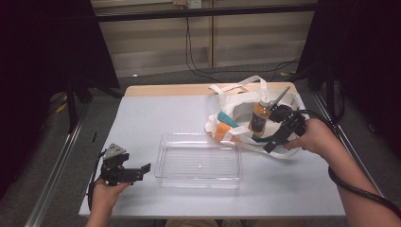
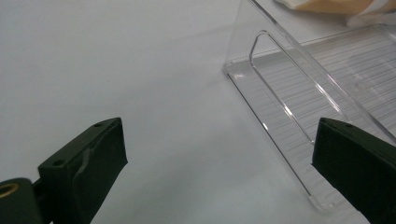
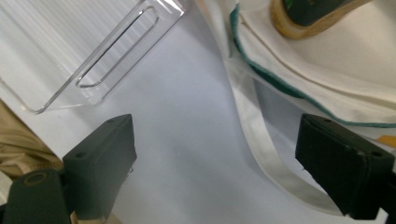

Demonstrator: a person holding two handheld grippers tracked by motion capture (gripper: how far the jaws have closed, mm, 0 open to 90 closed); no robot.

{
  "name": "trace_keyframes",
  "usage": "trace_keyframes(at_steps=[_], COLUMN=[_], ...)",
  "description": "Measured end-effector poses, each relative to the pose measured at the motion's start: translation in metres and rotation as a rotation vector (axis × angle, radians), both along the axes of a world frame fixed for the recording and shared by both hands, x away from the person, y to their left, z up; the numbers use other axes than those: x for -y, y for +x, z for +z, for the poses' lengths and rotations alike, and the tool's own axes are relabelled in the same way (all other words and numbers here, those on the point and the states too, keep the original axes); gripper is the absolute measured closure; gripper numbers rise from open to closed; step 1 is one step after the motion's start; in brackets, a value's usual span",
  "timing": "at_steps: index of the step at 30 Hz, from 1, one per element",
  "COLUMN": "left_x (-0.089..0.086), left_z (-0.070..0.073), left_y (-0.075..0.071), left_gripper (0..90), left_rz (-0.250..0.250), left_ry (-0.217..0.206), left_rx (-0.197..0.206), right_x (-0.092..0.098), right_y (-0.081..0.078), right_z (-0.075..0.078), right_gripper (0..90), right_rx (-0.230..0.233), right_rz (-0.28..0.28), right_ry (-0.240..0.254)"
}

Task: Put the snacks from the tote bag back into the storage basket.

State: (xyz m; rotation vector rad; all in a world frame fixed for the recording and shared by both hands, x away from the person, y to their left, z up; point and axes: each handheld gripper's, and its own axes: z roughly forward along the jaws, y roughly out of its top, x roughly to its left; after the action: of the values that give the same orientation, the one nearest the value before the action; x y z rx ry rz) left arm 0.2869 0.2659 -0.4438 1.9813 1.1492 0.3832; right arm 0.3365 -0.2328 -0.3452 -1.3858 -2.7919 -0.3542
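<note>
The left gripper point(image 1: 142, 171) rests spread wide on the table point(image 1: 146, 123), just left of the clear tray point(image 1: 198, 163). Right of the tray, the right gripper point(image 1: 272, 144), jaws apart and empty, hovers at the white bag point(image 1: 236, 101) holding an orange bottle point(image 1: 257, 118).

Nothing readable here, honestly. The bottle point(image 1: 258, 118) standing in the cloth bag point(image 1: 235, 109) has a dark label on its orange body, but in the high view it's way too small and blurry to make out any words or brand. The bag has orange and teal patches, no lettering I can see. The clear plastic tray point(image 1: 163, 163) is plain, no markings, and the gripper views don't turn up any print or numbers either.
</note>
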Motion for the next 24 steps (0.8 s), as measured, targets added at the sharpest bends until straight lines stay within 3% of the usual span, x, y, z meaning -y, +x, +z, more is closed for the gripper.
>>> trace_keyframes(at_steps=[11, 14, 24], left_x=[-0.001, -0.001, -0.001], left_z=[0.0, 0.0, 0.0], left_y=[0.0, 0.0, 0.0], left_gripper=[2.8, 2.8, 2.8], left_rz=[0.003, 0.005, 0.003], left_ry=[-0.004, -0.005, -0.002], left_rx=[0.003, 0.005, 0.003], right_x=[0.002, 0.001, 0.004], right_y=[0.018, 0.022, 0.037], right_z=[0.001, 0.002, 0.006], right_gripper=[13.2, 13.2, 14.1], right_rx=[0.049, 0.035, 0.06], right_rz=[-0.05, -0.064, -0.113], right_ry=[-0.01, -0.021, -0.047])
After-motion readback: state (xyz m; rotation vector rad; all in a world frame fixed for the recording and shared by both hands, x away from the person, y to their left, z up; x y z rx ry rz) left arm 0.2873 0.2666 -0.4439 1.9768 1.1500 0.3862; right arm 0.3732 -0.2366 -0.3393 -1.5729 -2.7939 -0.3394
